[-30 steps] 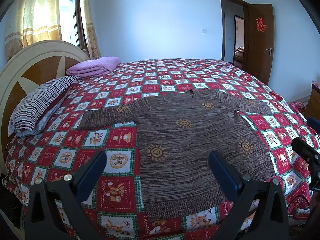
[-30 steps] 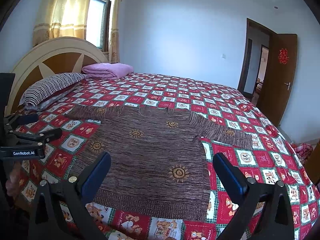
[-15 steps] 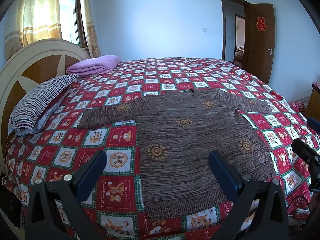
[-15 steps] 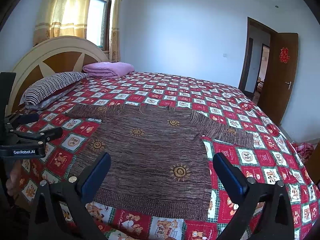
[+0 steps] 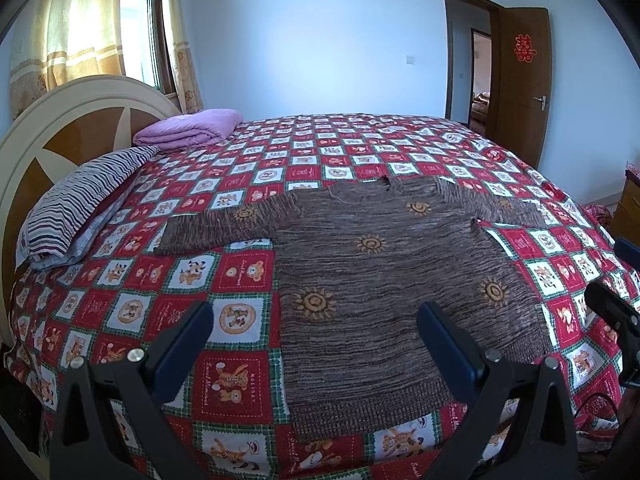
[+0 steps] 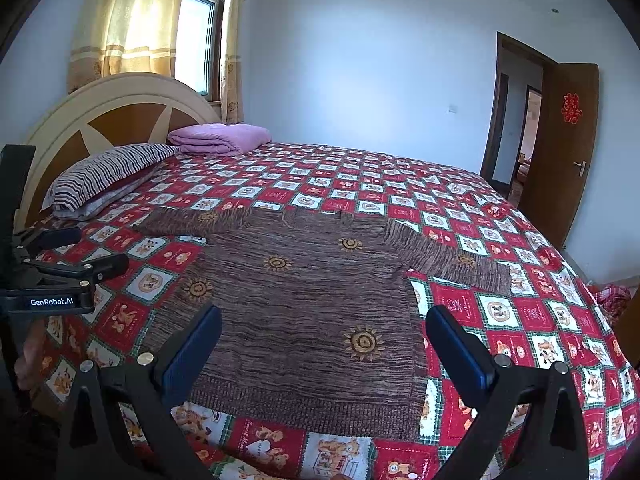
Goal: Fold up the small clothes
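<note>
A small brown knit sweater [image 5: 384,280] with orange sun patterns lies flat on the bed, sleeves spread, hem toward me; it also shows in the right wrist view [image 6: 304,312]. My left gripper [image 5: 316,332] is open and empty, held above the bed near the hem's left part. My right gripper [image 6: 324,340] is open and empty, above the hem's right part. The left gripper shows at the left edge of the right wrist view [image 6: 72,256], and the right gripper at the right edge of the left wrist view [image 5: 616,280].
The bed has a red, white and green checked cover [image 5: 160,300]. A striped pillow [image 5: 80,204] and a folded purple blanket [image 5: 188,126] lie by the round headboard [image 5: 48,136]. A brown door [image 5: 524,84] stands open at the right.
Both grippers have risen and tilted very slightly; the sweater sits a little lower in both views. Nothing was taken hold of.
</note>
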